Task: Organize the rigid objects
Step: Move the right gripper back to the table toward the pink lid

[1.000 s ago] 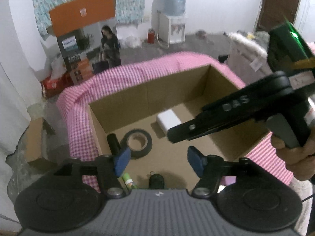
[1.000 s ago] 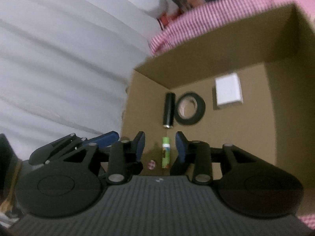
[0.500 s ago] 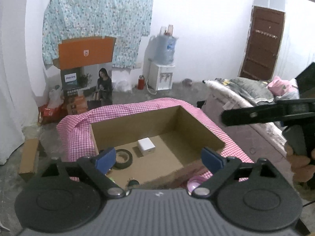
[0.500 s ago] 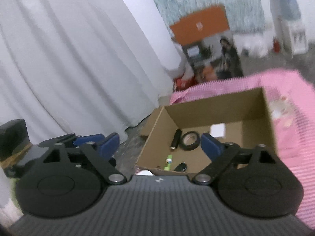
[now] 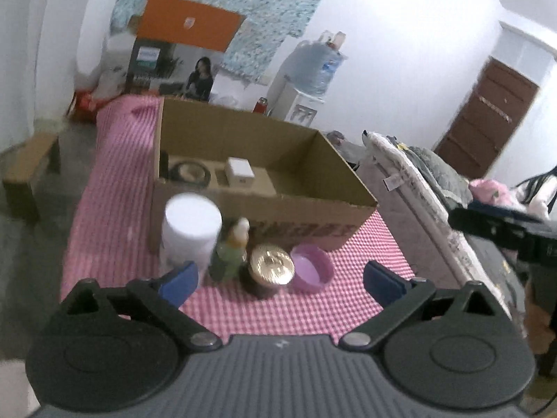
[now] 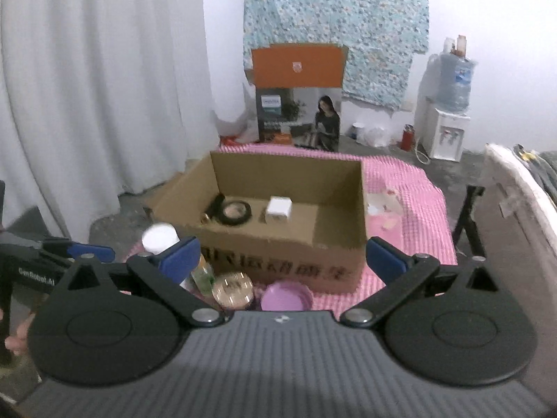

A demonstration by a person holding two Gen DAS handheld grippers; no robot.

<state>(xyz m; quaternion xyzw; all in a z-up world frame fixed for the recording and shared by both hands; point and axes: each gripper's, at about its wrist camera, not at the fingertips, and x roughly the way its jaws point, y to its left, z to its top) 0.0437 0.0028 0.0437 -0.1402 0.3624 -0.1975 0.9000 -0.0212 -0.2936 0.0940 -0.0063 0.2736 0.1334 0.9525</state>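
Currently, both the left gripper [image 5: 280,280] and the right gripper [image 6: 282,256] have just opened wide, holding nothing. Inside the brown cardboard box [image 5: 313,205]: black tape roll [image 5: 189,171], white cube [image 5: 239,170]. Remaining just outside its near wall: white-lidded jar [image 5: 190,231], green bottle [image 5: 231,250], gold-lidded jar [image 5: 271,266], purple lid [image 5: 311,268].

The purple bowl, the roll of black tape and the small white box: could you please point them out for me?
purple bowl [image 5: 311,267]: left wrist view, inner hollow.
roll of black tape [image 6: 237,211]: right wrist view, top of the ring.
small white box [image 6: 279,208]: right wrist view, top face.
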